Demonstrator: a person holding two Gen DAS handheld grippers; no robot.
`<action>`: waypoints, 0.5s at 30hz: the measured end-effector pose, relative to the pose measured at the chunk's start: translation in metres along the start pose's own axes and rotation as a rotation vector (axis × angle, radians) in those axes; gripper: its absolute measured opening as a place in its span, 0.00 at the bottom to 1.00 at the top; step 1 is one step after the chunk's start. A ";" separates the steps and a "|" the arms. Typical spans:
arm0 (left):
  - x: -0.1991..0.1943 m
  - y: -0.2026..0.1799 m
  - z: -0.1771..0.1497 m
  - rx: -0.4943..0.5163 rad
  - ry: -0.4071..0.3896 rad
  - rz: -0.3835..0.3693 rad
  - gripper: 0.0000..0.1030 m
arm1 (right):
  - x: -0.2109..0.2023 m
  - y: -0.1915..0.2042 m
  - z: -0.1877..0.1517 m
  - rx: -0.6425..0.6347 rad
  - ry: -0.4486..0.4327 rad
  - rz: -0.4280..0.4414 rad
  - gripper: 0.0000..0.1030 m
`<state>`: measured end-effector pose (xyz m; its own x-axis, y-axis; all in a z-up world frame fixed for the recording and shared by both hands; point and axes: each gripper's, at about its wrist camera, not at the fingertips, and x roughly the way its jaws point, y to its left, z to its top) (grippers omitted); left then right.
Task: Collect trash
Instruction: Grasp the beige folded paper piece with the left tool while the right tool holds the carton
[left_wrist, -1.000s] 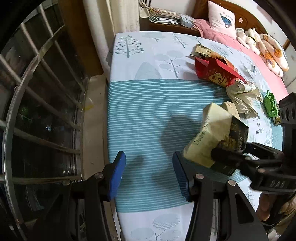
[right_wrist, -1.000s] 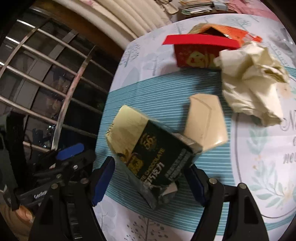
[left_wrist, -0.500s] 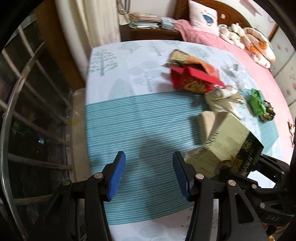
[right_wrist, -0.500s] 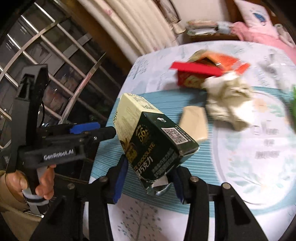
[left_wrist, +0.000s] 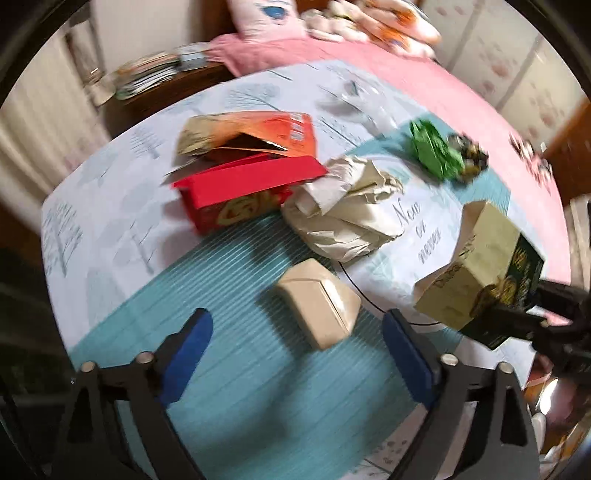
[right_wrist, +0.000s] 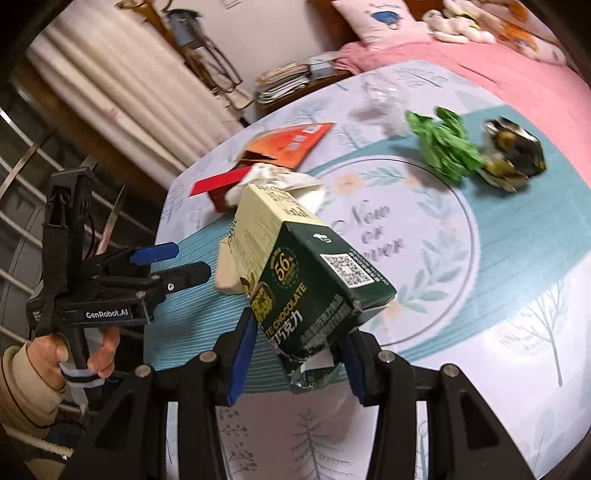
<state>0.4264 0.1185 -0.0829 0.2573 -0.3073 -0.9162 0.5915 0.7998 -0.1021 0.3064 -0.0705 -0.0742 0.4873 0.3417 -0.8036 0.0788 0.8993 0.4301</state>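
Note:
My right gripper (right_wrist: 299, 360) is shut on a cream and dark green chocolate carton (right_wrist: 314, 280), held tilted above the tablecloth (right_wrist: 498, 258). In the left wrist view the same carton (left_wrist: 476, 273) hangs at the right. My left gripper (left_wrist: 299, 350) hovers over the teal stripes with its jaws opening wide. A small beige box (left_wrist: 317, 302) lies on the cloth just ahead, between the fingers, untouched. Beyond it are crumpled beige paper (left_wrist: 343, 218), a red box (left_wrist: 240, 192), an orange packet (left_wrist: 258, 133), a green wrapper (left_wrist: 436, 151) and a dark foil wrapper (right_wrist: 517, 155).
A pink bed (left_wrist: 424, 85) with a pillow (right_wrist: 380, 18) borders the table at the far side. A nightstand carries stacked papers (right_wrist: 284, 79). A curtain (right_wrist: 122, 85) and window bars (right_wrist: 18, 221) stand at the left. A hand (right_wrist: 99, 350) holds the left gripper.
The left gripper swung from the table's window edge toward the trash, and its jaws spread wide. The right gripper closed on the carton and lifted it off the cloth.

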 end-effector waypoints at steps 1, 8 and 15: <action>0.003 -0.001 0.001 0.027 0.007 0.003 0.90 | 0.000 -0.003 -0.001 0.007 0.001 -0.001 0.42; 0.027 -0.014 0.008 0.219 0.071 -0.021 0.90 | 0.003 -0.004 -0.004 0.028 -0.003 0.001 0.42; 0.039 -0.022 0.007 0.379 0.077 -0.010 0.88 | 0.001 -0.013 -0.010 0.049 -0.007 -0.006 0.42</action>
<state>0.4292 0.0853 -0.1135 0.2007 -0.2625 -0.9438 0.8378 0.5454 0.0264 0.2971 -0.0788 -0.0846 0.4925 0.3341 -0.8037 0.1241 0.8870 0.4448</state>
